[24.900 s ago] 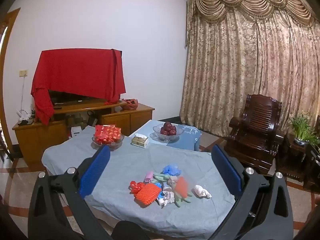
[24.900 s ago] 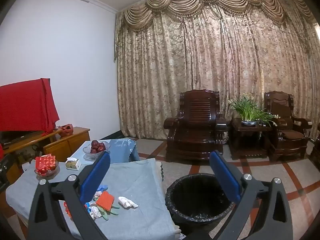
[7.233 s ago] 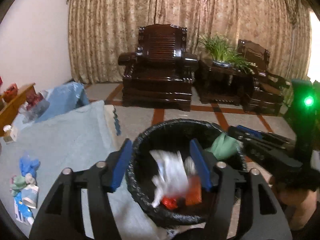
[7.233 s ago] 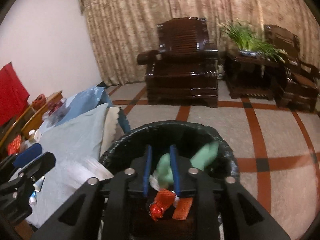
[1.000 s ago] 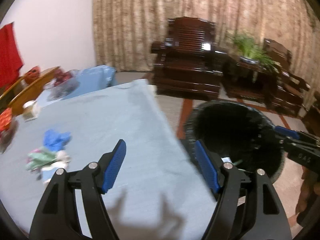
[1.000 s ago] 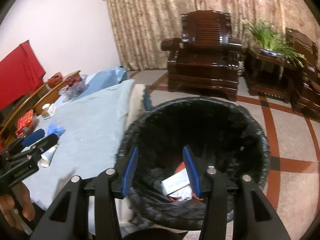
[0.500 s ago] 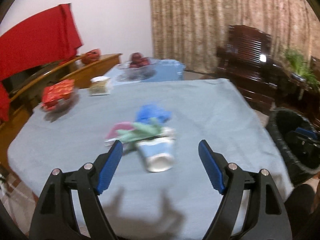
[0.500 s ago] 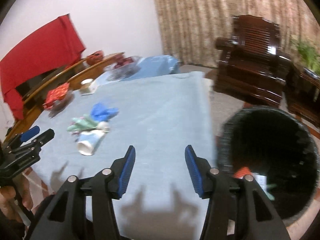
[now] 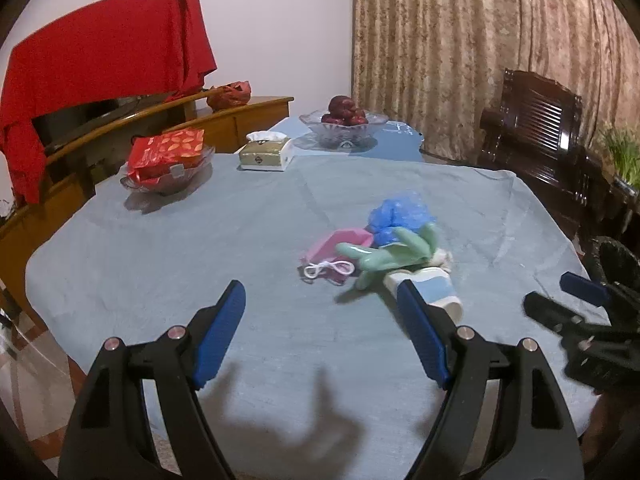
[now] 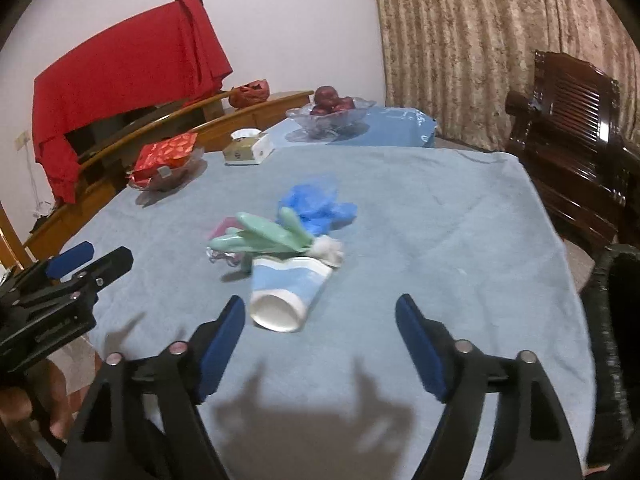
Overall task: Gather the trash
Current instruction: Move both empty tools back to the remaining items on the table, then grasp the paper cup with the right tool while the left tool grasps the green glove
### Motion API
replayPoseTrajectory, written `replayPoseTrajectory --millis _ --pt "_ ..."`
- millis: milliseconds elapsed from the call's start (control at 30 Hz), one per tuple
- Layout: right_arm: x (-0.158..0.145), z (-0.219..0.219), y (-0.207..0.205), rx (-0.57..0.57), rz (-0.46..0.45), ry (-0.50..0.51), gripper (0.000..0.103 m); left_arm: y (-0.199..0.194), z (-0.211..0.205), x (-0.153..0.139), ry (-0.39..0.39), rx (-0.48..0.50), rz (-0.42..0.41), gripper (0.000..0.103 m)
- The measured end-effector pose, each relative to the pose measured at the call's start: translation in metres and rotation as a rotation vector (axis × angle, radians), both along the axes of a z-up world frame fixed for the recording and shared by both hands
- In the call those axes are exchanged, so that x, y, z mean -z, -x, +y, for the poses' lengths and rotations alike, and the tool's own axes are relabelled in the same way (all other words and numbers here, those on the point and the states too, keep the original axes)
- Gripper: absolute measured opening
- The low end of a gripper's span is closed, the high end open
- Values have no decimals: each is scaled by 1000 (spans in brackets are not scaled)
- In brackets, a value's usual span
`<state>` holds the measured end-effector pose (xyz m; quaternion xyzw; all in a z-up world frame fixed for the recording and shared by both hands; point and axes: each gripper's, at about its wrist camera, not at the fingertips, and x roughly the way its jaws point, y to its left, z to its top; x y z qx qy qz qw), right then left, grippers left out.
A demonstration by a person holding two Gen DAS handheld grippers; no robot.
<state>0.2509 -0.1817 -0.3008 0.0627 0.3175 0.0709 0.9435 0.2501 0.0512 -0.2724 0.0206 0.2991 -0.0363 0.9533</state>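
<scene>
A small pile of trash lies mid-table: a blue-and-white paper cup (image 10: 285,291) on its side, a green glove (image 10: 264,236), a crumpled blue glove (image 10: 316,204), a pink pouch (image 9: 336,245) with a white string, and a bit of white tissue (image 10: 330,250). The cup (image 9: 430,284), green glove (image 9: 390,254) and blue glove (image 9: 400,212) also show in the left wrist view. My left gripper (image 9: 322,308) is open and empty, short of the pile. My right gripper (image 10: 320,322) is open and empty, just short of the cup. The black bin (image 10: 616,320) stands at the table's right edge.
On the blue tablecloth (image 9: 200,248) at the back stand a glass dish with a red packet (image 9: 168,156), a tissue box (image 9: 266,152) and a glass bowl of red fruit (image 9: 344,118). A wooden sideboard (image 9: 244,120) is behind, a dark armchair (image 10: 580,128) to the right.
Both grippers have swung from the bin back over the table and now face the trash pile. The right gripper has come closer to the cup. Both stay open and empty.
</scene>
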Motion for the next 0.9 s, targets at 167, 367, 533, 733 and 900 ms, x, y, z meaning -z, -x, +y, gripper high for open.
replayPoseTrajectory --millis 167,367,533,733,900 --pt "21 31 -19 2 34 23 78 -14 19 18 2 6 15 76" --pt "45 50 -42 30 74 49 81 -28 53 30 44 -41 37 75" --pt "58 50 -59 46 106 47 81 -33 56 36 51 -35 50 75" --pt "68 47 -74 3 159 12 56 -38 50 42 54 -24 62 75" --pt "60 40 -68 -8 138 5 51 -40 40 44 52 -11 69 74"
